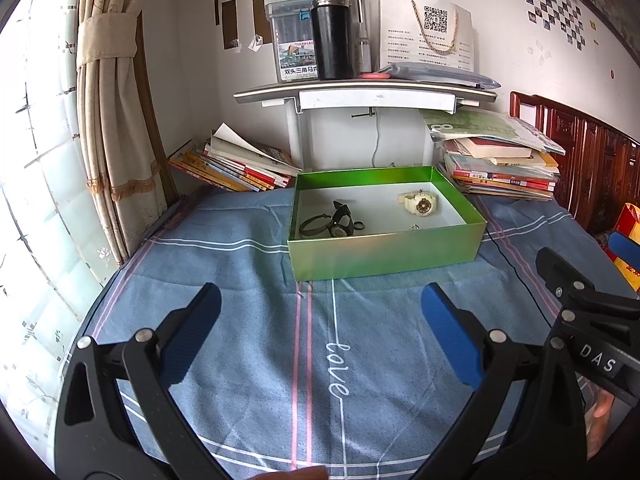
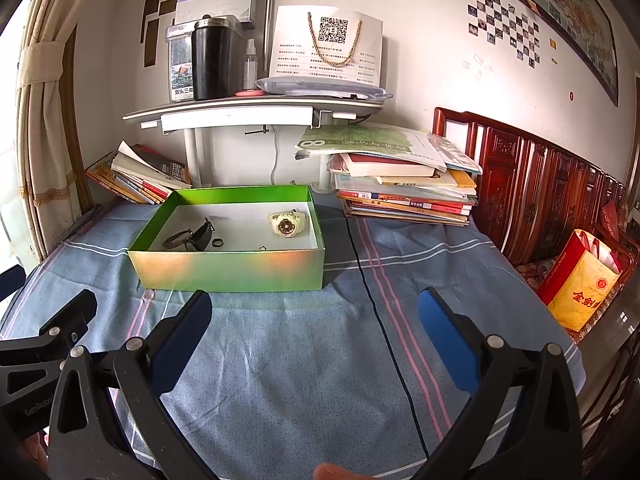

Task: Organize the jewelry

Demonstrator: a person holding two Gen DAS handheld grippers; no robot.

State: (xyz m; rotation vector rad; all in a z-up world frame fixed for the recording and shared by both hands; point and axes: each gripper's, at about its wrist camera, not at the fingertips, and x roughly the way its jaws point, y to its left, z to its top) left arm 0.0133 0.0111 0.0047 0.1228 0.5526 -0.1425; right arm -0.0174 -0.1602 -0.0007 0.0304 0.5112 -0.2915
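With both the left hand-held gripper (image 1: 320,336) and the right hand-held gripper (image 2: 316,340) spread apart and empty, the green box (image 2: 228,272) should be checked before withdrawal, since the cream watch (image 2: 289,222), black watch (image 2: 192,238) and small rings (image 2: 218,243) appear already stowed

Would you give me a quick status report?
Left gripper and right gripper open, empty. Both watches in green box. Nothing in the way.

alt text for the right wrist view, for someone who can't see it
An open green box sits on a blue striped cloth, holding a cream watch, a black watch and two small rings. The right gripper hangs open and empty in front of it. Books are stacked behind, and a thin black cable crosses the cloth.
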